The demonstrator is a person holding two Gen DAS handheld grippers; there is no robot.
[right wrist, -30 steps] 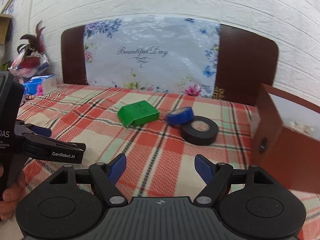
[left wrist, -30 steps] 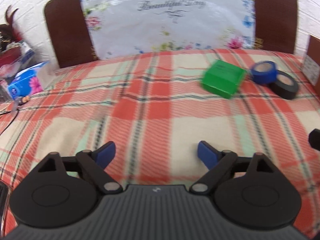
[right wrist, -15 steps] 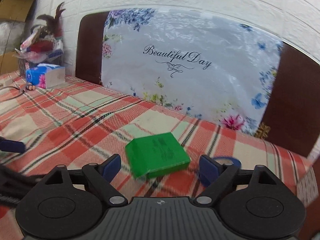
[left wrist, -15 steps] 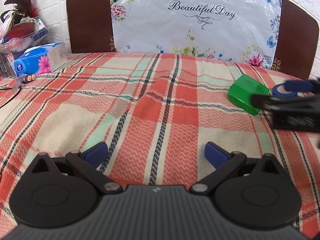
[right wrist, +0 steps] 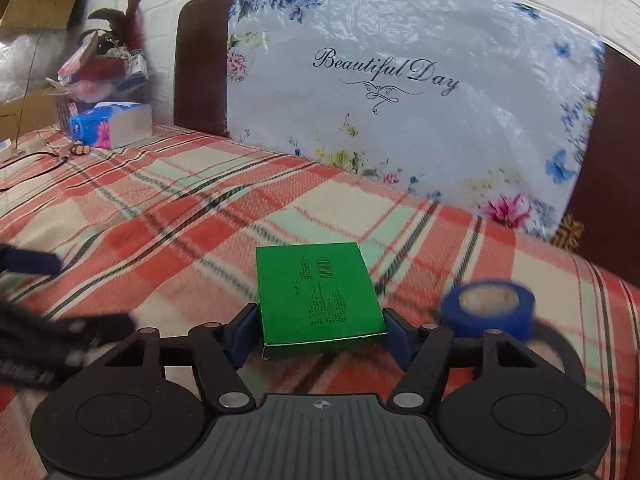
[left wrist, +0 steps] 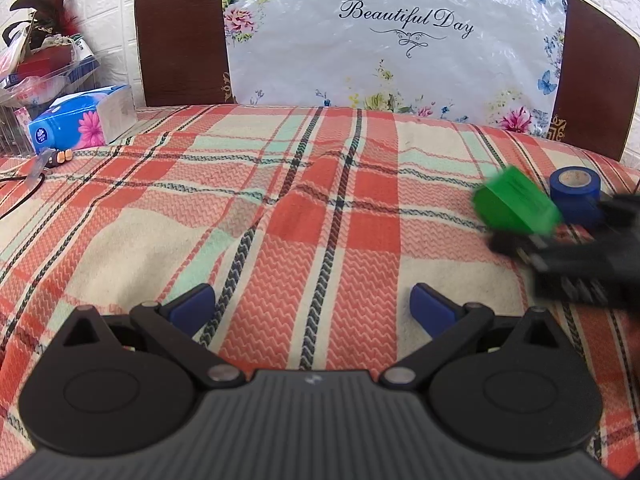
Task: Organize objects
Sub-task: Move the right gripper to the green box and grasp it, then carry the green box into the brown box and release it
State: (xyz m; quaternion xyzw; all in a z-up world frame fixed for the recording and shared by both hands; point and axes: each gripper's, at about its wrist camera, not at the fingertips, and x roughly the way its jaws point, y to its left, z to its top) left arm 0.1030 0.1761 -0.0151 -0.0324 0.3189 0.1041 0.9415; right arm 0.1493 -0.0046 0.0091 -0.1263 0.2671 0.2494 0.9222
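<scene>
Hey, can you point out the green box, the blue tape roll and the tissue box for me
Green box (right wrist: 318, 294): right wrist view, middle of its printed top face.
Blue tape roll (right wrist: 489, 314): right wrist view, its outer side wall.
Tissue box (left wrist: 76, 124): left wrist view, its blue flowered front.

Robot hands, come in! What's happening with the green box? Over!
Right gripper shut on green box. Left gripper open, holding nothing, over the plaid blanket. Blue tape roll close beside the box.
</scene>
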